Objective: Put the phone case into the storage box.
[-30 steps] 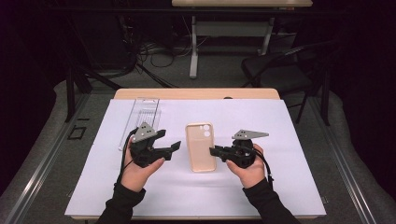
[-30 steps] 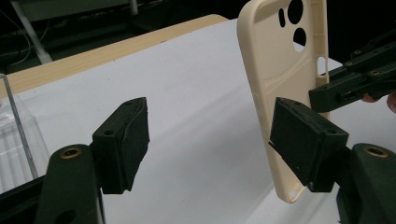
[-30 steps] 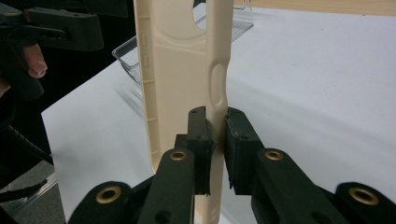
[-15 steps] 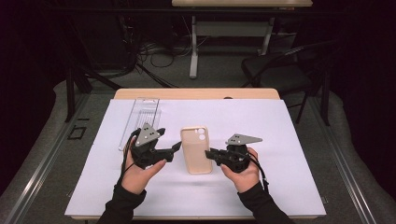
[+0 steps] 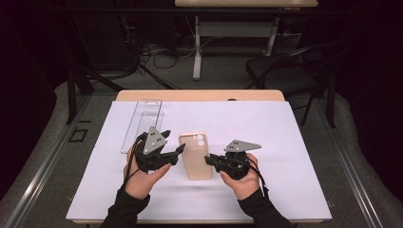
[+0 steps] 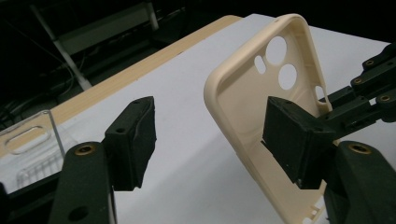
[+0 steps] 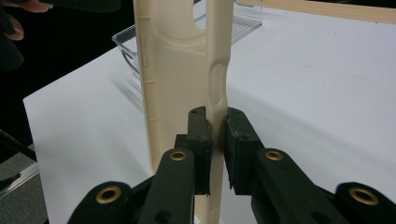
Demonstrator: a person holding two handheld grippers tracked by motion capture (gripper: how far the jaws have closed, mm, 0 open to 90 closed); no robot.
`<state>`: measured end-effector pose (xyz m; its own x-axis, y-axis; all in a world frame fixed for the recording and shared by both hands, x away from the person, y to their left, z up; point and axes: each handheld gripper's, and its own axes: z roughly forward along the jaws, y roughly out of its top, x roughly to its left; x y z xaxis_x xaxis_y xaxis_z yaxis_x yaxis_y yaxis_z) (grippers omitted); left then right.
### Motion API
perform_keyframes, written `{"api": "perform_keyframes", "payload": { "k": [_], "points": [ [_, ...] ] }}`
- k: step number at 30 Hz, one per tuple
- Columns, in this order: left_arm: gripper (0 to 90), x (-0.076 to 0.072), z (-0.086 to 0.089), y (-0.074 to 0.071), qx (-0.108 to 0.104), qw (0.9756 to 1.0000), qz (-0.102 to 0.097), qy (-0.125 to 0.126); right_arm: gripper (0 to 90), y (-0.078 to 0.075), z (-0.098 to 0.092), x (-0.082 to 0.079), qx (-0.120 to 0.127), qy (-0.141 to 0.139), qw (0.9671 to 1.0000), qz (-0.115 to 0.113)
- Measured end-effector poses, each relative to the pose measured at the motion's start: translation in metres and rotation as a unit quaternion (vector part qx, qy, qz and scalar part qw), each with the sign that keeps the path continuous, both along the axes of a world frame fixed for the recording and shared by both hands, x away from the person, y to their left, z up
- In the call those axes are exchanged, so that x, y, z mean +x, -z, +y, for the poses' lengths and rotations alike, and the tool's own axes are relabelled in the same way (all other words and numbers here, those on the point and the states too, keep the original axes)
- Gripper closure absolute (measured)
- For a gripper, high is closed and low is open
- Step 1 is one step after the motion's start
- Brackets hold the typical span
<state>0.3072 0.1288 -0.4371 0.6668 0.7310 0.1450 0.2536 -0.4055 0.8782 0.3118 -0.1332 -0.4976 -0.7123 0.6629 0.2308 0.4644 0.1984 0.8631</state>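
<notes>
My right tool (image 7: 215, 140) is clamped on one side wall of the beige case (image 5: 195, 154), at the middle of the high view, lifted off the white sheet (image 5: 294, 142). My left tool (image 6: 215, 140) stands half-wide and has just been closing, its jaws astride the case's other wall without pressing yet. The risk I see: that thin rim is soft, so a squeeze from the left could fold it, twist the case out of the right pads and drop it onto the worktop (image 5: 199, 95).
</notes>
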Motion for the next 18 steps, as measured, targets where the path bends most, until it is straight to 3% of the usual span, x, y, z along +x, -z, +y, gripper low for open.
{"api": "perform_keyframes", "payload": {
  "k": [11,18],
  "points": [
    [48.0,-0.0035,-0.004,-0.0006,0.036,0.9993,-0.005,-0.011,81.9,0.0013,0.0047,-0.0026,-0.005,-0.003,1.0,-0.006],
    [49.4,-0.0072,-0.0086,-0.0011,0.07,0.997,-0.028,-0.013,81.9,0.0017,0.0073,-0.0046,-0.009,-0.006,0.9999,-0.007]
  ]
}}
